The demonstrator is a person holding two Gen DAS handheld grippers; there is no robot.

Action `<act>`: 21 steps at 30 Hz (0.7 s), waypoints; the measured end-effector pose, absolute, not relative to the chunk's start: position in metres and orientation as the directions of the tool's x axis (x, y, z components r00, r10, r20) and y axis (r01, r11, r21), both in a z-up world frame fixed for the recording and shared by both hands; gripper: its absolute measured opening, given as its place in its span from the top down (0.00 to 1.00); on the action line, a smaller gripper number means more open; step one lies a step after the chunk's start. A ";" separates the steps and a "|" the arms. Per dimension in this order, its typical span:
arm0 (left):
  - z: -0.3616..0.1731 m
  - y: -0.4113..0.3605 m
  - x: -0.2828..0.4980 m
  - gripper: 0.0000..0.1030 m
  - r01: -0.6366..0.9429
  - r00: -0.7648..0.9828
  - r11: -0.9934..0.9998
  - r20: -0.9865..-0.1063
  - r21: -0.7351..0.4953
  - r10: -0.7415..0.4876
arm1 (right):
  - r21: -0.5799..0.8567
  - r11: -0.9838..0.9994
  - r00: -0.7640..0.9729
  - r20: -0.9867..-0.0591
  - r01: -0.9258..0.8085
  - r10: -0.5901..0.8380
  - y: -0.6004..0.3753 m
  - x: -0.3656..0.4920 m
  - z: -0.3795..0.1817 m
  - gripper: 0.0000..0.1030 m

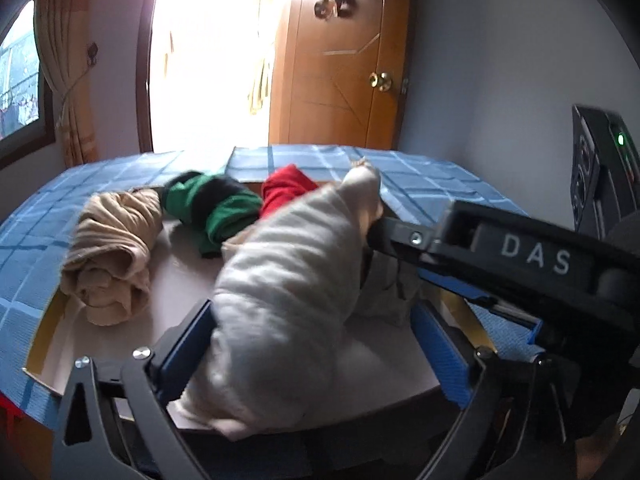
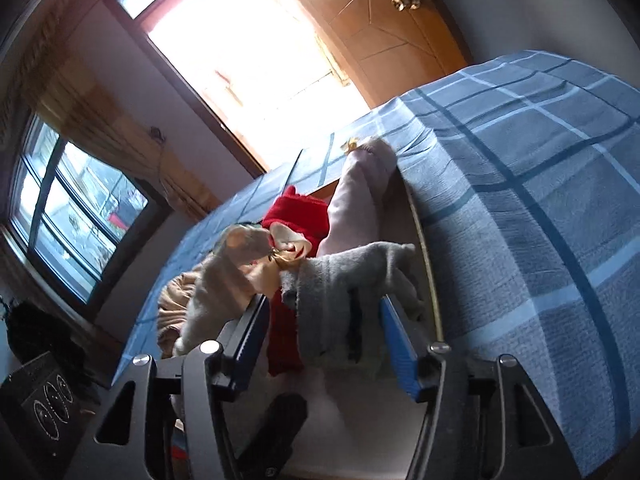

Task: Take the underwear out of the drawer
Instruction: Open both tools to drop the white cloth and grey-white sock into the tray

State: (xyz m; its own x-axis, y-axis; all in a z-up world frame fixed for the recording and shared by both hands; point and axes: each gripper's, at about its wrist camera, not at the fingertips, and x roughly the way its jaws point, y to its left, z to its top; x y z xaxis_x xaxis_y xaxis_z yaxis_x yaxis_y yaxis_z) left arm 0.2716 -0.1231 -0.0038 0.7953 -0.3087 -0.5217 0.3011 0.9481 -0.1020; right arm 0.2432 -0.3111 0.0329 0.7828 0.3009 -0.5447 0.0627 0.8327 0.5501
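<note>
left wrist view: the left gripper [image 1: 316, 344] stands wide apart around a pale grey rolled garment [image 1: 288, 300], pads off it. in the open drawer [image 1: 188, 276] lie beige [image 1: 114, 256], green [image 1: 216, 208] and red [image 1: 286, 188] rolls. the right gripper [image 2: 326, 334] gapes half apart around a grey piece [image 2: 340, 292]; whether its pads touch, i can't tell.

Your right gripper [image 2: 320, 340] has its blue pads either side of a grey garment [image 2: 344, 292]; the jaws stand apart, and whether they press the cloth is unclear. A red garment [image 2: 298, 216] lies just beyond, a beige one [image 2: 174, 300] to the left. Blue checked cloth [image 2: 520, 200] fills the right.
</note>
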 end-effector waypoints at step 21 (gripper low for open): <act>0.001 -0.089 0.262 0.00 0.193 0.832 0.977 -0.512 -0.094 -0.213 | 0.516 0.855 0.881 -0.430 0.059 0.199 -0.306 0.185 0.039 0.39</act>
